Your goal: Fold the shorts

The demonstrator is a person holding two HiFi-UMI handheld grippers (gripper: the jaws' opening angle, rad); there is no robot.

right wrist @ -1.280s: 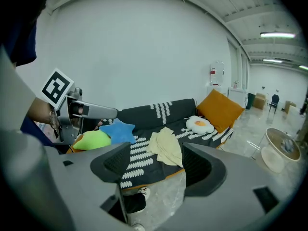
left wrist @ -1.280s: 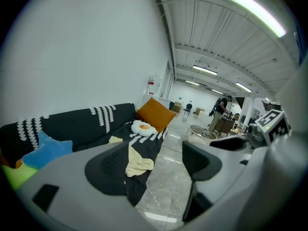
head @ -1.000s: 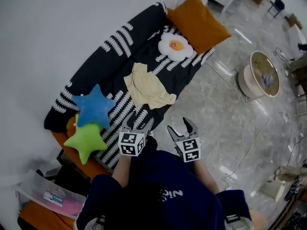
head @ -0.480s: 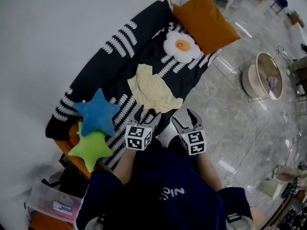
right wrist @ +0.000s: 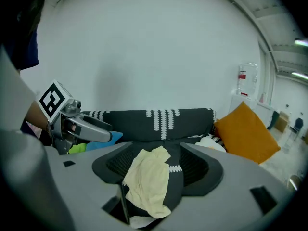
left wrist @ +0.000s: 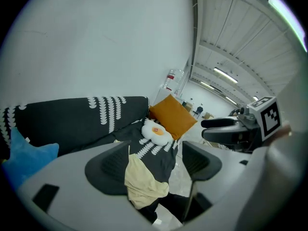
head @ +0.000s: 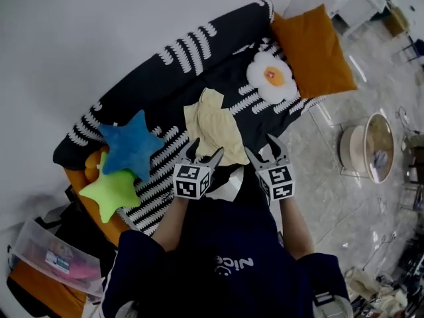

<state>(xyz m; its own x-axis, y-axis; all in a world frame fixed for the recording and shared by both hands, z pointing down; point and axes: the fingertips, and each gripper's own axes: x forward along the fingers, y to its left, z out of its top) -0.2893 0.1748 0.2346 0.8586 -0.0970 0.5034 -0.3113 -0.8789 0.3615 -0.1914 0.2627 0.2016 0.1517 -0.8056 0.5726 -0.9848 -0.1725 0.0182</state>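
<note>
Pale yellow shorts (head: pixel 215 126) lie crumpled on the black sofa seat with white markings (head: pixel 165 78), near its front edge; I also see the shorts (left wrist: pixel 142 184) through the left jaws and the shorts (right wrist: pixel 147 182) through the right jaws. My left gripper (head: pixel 204 153) hovers open just short of the shorts' near left edge. My right gripper (head: pixel 264 149) hangs beside their near right corner; its jaws are closing with nothing pressed between them. Neither gripper touches the cloth.
A blue star cushion (head: pixel 131 146) and a green star cushion (head: pixel 110 192) lie at the sofa's left end. A fried-egg cushion (head: pixel 271 77) and an orange pillow (head: pixel 315 48) sit at its right end. A round side table (head: pixel 371 148) stands on the marble floor.
Both grippers have moved forward toward the sofa and now stand at the shorts' near edge. The view has shifted, with the sofa now more central.
</note>
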